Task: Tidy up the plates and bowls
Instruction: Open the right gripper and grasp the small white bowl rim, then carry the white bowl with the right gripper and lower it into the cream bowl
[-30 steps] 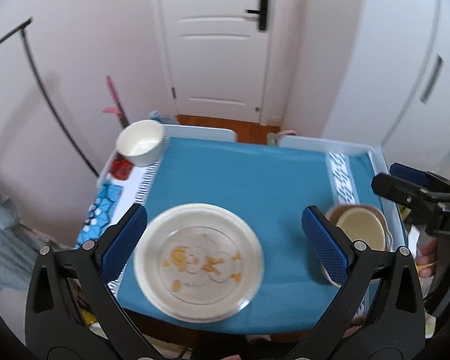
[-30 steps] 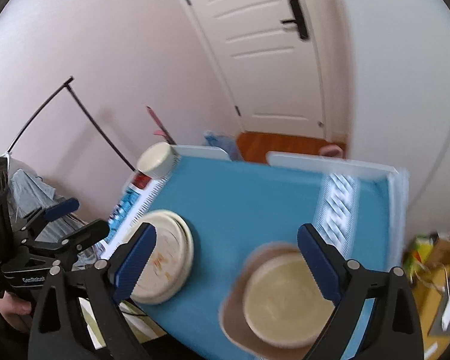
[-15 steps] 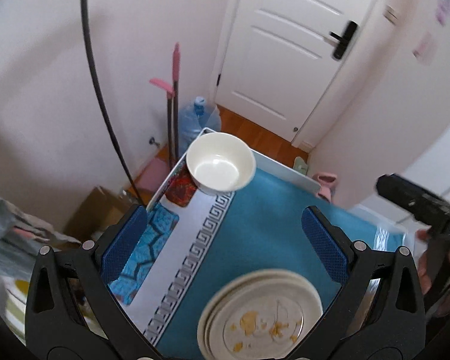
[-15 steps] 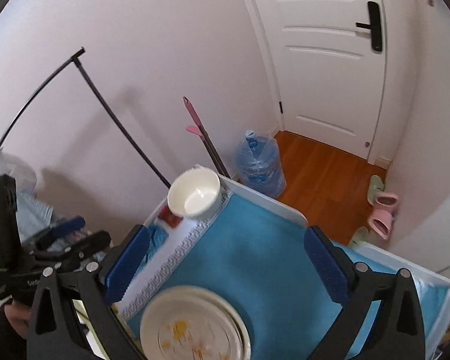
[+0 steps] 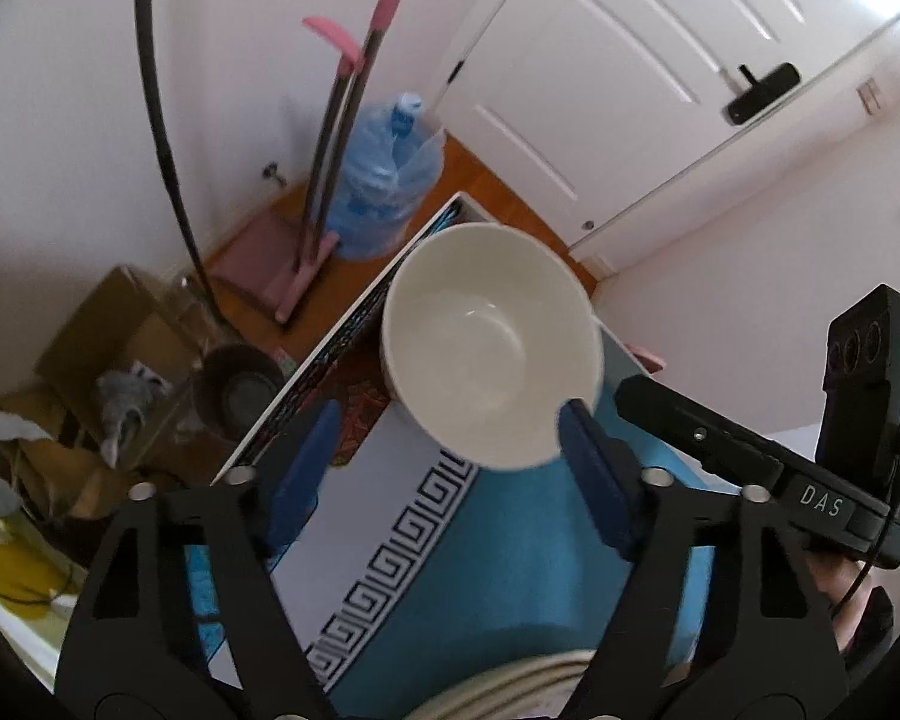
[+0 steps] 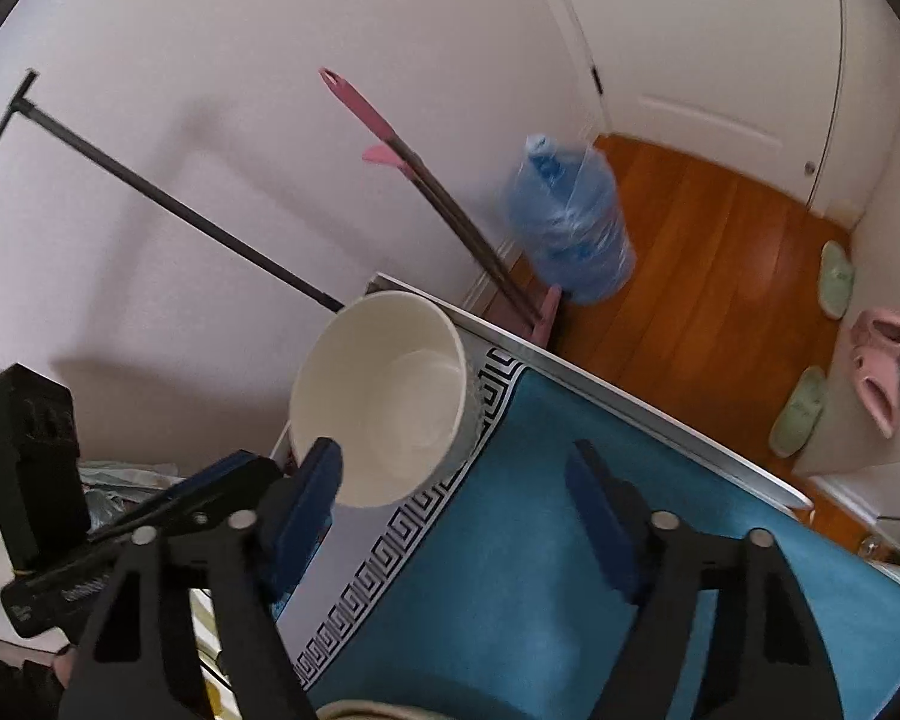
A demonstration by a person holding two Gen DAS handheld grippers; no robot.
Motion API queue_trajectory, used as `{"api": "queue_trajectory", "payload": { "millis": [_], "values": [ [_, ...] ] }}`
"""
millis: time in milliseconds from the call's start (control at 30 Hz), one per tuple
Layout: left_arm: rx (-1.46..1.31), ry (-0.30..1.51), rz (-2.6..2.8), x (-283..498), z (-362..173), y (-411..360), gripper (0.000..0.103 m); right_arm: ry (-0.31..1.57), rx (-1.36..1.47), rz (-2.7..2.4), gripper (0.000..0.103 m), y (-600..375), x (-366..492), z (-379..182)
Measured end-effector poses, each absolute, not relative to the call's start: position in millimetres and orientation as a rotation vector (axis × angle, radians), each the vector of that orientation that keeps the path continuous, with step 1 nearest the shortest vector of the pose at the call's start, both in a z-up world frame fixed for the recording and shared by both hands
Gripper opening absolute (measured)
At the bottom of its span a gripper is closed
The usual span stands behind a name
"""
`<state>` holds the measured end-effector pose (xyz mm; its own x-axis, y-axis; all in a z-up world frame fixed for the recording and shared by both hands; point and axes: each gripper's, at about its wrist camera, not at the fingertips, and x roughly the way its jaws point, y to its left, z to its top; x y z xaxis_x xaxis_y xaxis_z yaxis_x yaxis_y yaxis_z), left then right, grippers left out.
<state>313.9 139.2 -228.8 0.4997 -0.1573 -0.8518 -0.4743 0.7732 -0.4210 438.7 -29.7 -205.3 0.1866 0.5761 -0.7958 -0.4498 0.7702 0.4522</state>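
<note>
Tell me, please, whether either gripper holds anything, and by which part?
Nothing is held. The left gripper and right gripper have just been closing, yet each has only one fingertip at the white bowl's rim.

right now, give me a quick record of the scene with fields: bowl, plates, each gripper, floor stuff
bowl: white bowl, empty, at the table's far corner
plates: stacked plates, near edge, mostly out of view
left gripper: open, has just been closing; one pad by the bowl's rim
right gripper: open, has just been closing, nothing held
cloth: blue tablecloth
floor: water jug, slippers
</note>
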Motion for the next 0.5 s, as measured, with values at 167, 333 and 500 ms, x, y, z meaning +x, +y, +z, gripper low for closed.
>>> {"api": "queue_trajectory", "payload": {
  "millis": [167,333,500],
  "values": [
    [-0.681,1.069,0.239,324.6,-248.0,140.5,0.042,1.205,0.129,0.766,0.054,-16.8,450.0,-223.8],
    [-0.669,1.091,0.243,334.5,-260.3,143.2,0.028,1.211,0.146,0.787,0.035,-9.7,462.1,-235.0],
    [-0.658,1.091,0.256,335.3,-263.2,148.3,0.021,1.213,0.137,0.789,0.022,-3.9,466.8,-240.9]
  ]
}}
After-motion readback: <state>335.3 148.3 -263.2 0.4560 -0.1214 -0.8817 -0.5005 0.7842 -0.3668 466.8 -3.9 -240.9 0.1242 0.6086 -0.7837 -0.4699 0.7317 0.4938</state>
